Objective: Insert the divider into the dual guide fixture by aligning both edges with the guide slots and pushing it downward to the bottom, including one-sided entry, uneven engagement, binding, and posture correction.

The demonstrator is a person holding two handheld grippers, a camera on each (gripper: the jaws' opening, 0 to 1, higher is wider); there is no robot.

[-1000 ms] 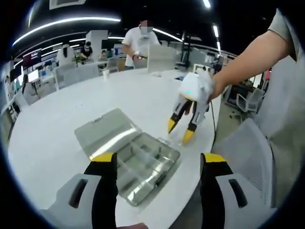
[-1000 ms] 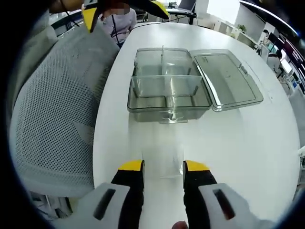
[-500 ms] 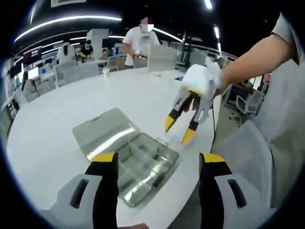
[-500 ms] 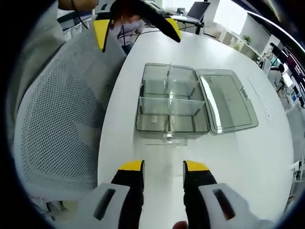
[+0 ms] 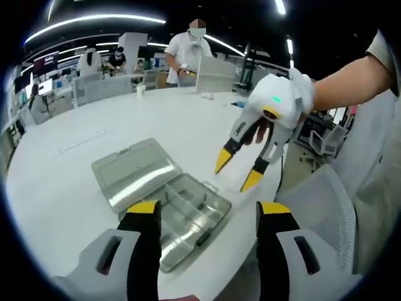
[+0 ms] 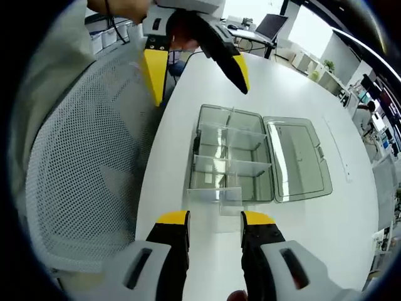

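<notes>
A clear plastic box (image 6: pixel 229 160) lies on the white table (image 6: pixel 188 94) with its lid (image 6: pixel 294 160) folded open; fitted partitions split it into compartments. My right gripper (image 6: pixel 215 218) hovers above the table's near edge, and a small clear divider (image 6: pixel 214 199) spans the gap between its yellow tips. In the left gripper view the same gripper (image 5: pixel 239 171) hangs right of the box (image 5: pixel 188 216), angled down. My left gripper (image 5: pixel 208 208) is open with nothing in it, above the box's near side. From the top of the right gripper view the left gripper (image 6: pixel 200 94) comes in, jaws apart.
A grey mesh chair (image 6: pixel 81 163) stands against the table's edge beside the box and appears again (image 5: pixel 319 200) in the left gripper view. At the far side of the table stand a person (image 5: pixel 191 53), a paper cup (image 5: pixel 139 89) and a white screen (image 5: pixel 213 74).
The right gripper has lifted away from the table with the divider, so the box looks smaller and farther in its view. The left gripper now reaches closer over the box.
</notes>
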